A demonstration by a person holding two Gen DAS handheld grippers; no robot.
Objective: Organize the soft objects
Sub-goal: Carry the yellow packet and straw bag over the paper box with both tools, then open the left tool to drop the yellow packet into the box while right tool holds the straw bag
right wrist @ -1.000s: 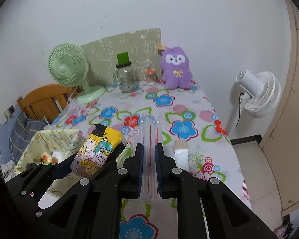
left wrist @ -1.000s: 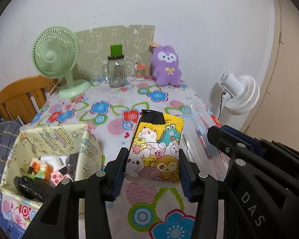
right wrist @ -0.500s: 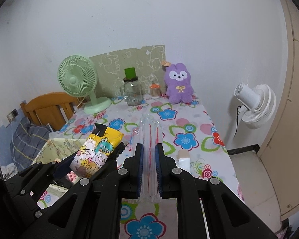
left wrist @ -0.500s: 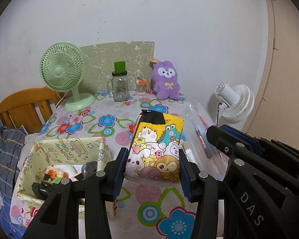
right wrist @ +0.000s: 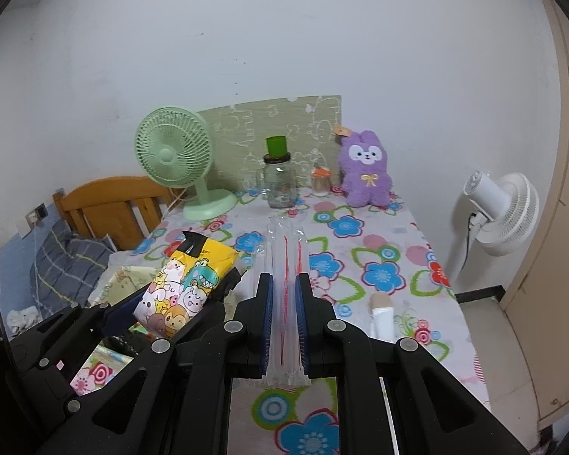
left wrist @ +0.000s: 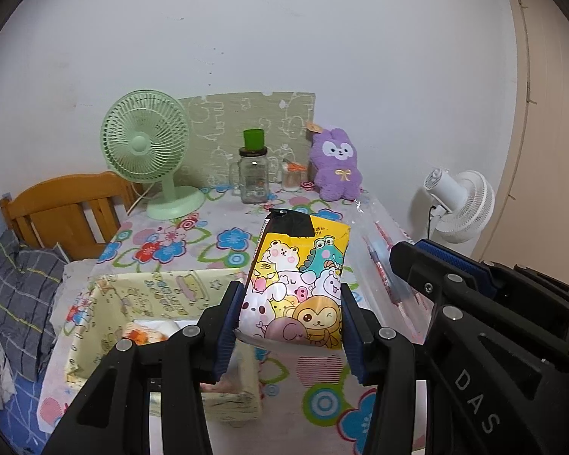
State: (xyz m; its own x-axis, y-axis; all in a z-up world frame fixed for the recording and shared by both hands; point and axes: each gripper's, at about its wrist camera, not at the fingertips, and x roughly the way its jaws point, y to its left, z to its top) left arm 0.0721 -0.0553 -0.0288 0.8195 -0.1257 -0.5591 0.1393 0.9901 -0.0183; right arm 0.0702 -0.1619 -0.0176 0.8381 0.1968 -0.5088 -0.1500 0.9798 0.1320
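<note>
My left gripper (left wrist: pixel 290 307) is shut on a yellow tissue pack (left wrist: pixel 297 280) printed with cartoon animals, held up above the floral table (left wrist: pixel 193 242). In the right wrist view the same tissue pack (right wrist: pixel 182 284) shows at lower left. My right gripper (right wrist: pixel 284 295) is shut on a clear plastic bag with red lines (right wrist: pixel 286 261), which stands upright between the blue pads. That clear bag (left wrist: pixel 383 265) also appears right of the pack in the left wrist view. A pale yellow fabric box (left wrist: pixel 106 303) sits below left, holding several small items.
At the table's back stand a green fan (left wrist: pixel 148 151), a glass jar with green lid (left wrist: pixel 254 174), a small cup (left wrist: pixel 293 176) and a purple plush bunny (left wrist: pixel 335 168). A white tube (right wrist: pixel 381 318) lies on the table. A white fan (right wrist: pixel 504 212) stands right; a wooden chair (left wrist: pixel 68 208) left.
Both grippers have risen and drawn back from the table with their loads; the table, fans and box now look smaller and farther. Both grips are unchanged.
</note>
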